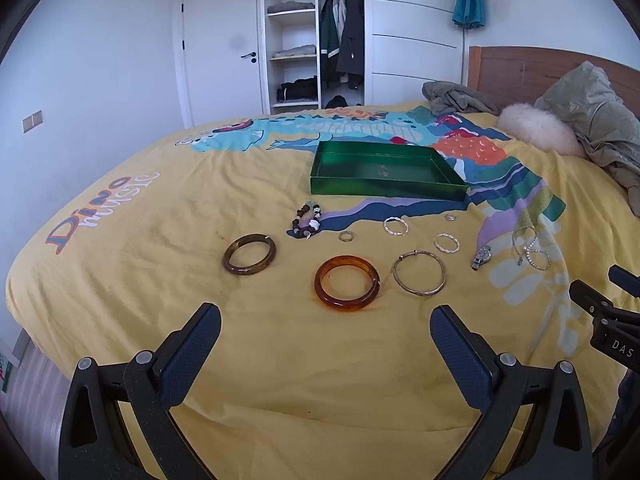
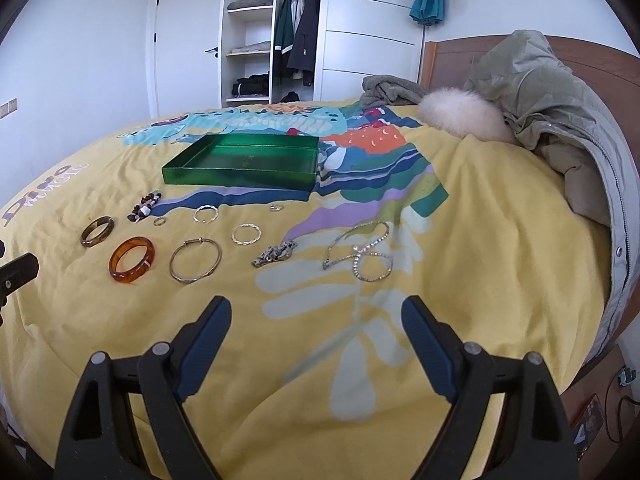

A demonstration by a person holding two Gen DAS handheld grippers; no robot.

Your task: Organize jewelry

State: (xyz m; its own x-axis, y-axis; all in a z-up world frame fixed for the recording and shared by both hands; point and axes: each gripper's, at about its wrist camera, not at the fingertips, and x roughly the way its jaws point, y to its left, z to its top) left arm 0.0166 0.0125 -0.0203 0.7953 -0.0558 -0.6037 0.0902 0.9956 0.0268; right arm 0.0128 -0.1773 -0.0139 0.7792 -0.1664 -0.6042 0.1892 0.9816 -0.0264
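Observation:
Jewelry lies spread on a yellow bedspread in front of an empty green tray. An orange bangle, a brown bangle, a thin metal bangle, a bead bracelet, twisted silver rings, a watch and a sparkly necklace are there. My left gripper is open, just short of the orange bangle. My right gripper is open, short of the necklace.
A khaki jacket with a fur trim and a grey blanket lie at the head of the bed by the wooden headboard. A wardrobe and door stand behind. The bed edge drops off at left and right.

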